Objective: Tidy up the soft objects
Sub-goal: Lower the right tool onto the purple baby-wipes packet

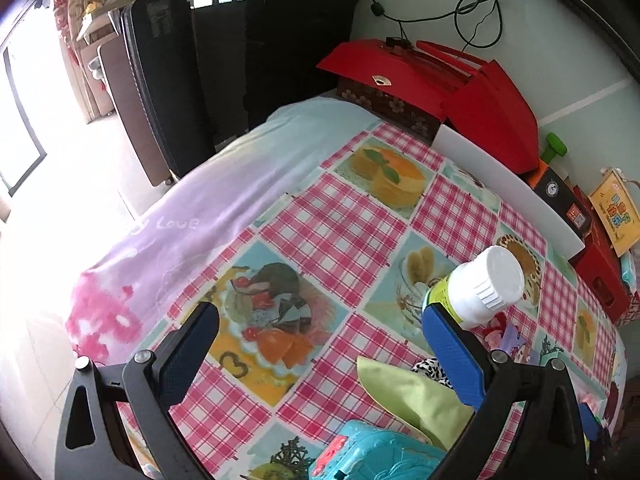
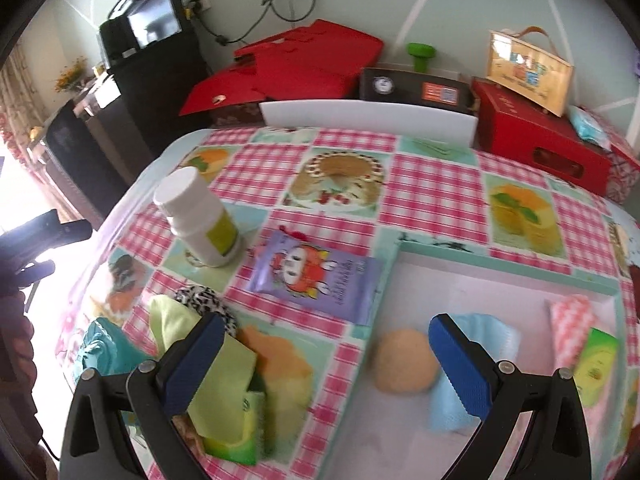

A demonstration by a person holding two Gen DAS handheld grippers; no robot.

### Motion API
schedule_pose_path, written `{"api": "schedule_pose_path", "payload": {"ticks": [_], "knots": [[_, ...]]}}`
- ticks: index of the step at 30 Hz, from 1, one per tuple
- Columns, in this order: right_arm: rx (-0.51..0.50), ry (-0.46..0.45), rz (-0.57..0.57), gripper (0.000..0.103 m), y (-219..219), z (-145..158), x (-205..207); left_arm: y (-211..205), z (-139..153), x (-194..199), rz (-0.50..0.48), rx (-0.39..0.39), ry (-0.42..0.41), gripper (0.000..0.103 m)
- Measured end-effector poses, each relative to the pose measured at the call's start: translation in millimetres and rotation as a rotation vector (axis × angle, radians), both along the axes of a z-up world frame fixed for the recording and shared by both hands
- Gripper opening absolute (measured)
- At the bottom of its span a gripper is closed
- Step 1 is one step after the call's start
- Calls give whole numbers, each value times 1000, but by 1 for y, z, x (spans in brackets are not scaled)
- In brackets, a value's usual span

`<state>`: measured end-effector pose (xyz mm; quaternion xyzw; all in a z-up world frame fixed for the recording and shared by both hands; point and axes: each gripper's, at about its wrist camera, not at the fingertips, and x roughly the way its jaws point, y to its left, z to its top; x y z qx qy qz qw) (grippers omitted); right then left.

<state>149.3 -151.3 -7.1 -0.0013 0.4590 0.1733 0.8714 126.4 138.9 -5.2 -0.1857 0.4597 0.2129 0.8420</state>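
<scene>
We are hovering the spread right tool point(image 2: 326, 364) beside the tray point(image 2: 508, 270), judging the green cloth point(image 2: 224, 384) limp, best pinched mid-fold.

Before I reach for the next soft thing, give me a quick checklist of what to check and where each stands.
1. Right gripper open and empty: ok.
2. Left gripper open and empty: ok.
3. Tray has free floor: ok; tan ball, blue cloth and pink cloth sit in it.
4. Soft things remain outside: ok; green cloth and spotted scrunchie.
5. White bottle stands upright near them: not ok, could tip.
6. What lies under the green cloth: cannot tell.
</scene>
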Motion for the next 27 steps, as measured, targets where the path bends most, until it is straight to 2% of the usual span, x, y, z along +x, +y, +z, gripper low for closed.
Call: {"api": "schedule_pose_path", "payload": {"ticks": [6, 13, 15, 27], "knots": [[-31, 6, 49, 103, 15, -13, 5, -16, -14, 15, -81, -49, 34, 101], [-117, 24, 91, 103, 23, -28, 12, -45, -40, 37, -192, -94, 132, 101], [-143, 34, 92, 103, 25, -31, 18, -49, -44, 40, -209, -106, 137, 101], [-323, 65, 255, 102, 55, -45, 48, -31, -57, 44, -151, -169, 165, 101]]}}
